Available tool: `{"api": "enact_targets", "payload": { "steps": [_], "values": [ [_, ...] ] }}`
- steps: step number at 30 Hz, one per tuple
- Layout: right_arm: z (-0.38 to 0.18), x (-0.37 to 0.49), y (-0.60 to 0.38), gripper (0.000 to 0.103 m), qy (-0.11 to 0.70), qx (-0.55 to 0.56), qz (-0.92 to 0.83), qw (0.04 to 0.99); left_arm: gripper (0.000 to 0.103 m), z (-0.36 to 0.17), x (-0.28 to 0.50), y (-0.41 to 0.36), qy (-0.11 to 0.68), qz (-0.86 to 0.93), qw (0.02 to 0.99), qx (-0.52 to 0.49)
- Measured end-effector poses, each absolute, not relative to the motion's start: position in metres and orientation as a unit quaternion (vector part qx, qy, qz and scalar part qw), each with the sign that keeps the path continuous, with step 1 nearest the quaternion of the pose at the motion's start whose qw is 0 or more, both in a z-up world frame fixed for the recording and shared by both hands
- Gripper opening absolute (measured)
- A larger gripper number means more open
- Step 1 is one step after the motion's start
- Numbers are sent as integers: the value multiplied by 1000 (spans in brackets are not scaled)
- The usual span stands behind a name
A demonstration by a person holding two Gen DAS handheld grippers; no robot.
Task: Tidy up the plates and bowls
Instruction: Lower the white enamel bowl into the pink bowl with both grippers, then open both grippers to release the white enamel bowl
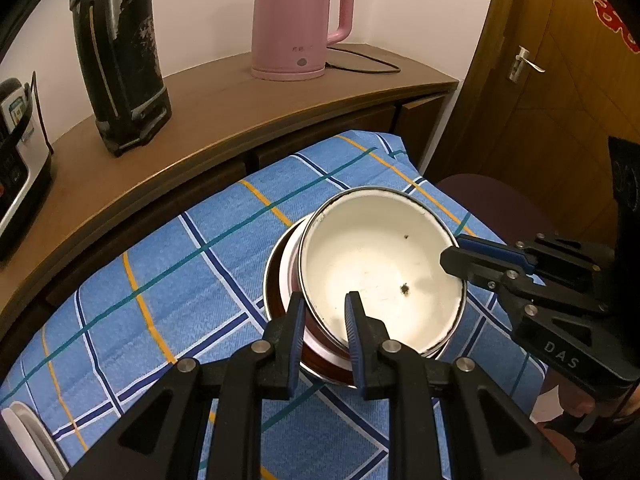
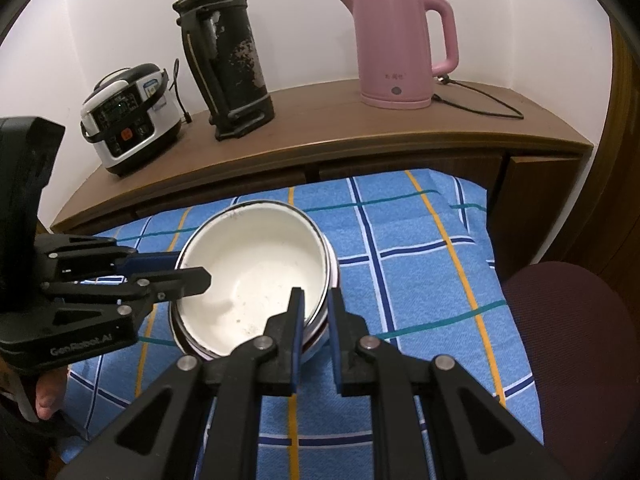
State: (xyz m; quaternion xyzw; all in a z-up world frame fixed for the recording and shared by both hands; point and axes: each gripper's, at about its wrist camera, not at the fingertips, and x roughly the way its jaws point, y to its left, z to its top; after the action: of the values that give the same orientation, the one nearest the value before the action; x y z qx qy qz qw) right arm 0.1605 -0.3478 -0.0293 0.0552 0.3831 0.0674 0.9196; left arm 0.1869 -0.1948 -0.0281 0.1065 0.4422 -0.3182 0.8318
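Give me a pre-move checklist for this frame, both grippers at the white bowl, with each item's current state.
1. Left gripper straddles the rim of the white bowl, one finger inside, one outside: ok.
2. Right gripper straddles the opposite rim the same way: ok.
3. Both jaws clamped firmly on the rim: cannot tell; gaps show between the pads.
4. White bowl seated level in the stack: not ok, it sits tilted on the dishes beneath.
5. Lower dishes resting on the blue plaid cloth: ok.
6. Pink kettle and black thermos stand apart from the stack, back on the wooden counter: ok.
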Motion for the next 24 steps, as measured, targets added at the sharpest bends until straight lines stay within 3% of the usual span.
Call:
{"api": "enact_targets", "payload": {
  "steps": [17,20,21,22,23,24],
  "values": [
    [-33,161,-348,13,385,52,71,919,23,-28,187,-195,440,-315,833,113],
    [-32,160,-351,17,379,57,74,920,24,-22,182,-195,415,-289,852,138],
    [-32,159,-351,21,378,56,71,922,27,-19,181,-193,407,-289,856,137],
    [-31,158,-352,22,374,53,64,924,42,-15,182,-190,404,-293,857,128],
    [-30,157,-352,22,371,53,63,925,64,-12,184,-186,403,-294,859,116],
    [-29,157,-353,22,369,55,63,925,72,-10,186,-182,400,-292,863,103]
  ]
}}
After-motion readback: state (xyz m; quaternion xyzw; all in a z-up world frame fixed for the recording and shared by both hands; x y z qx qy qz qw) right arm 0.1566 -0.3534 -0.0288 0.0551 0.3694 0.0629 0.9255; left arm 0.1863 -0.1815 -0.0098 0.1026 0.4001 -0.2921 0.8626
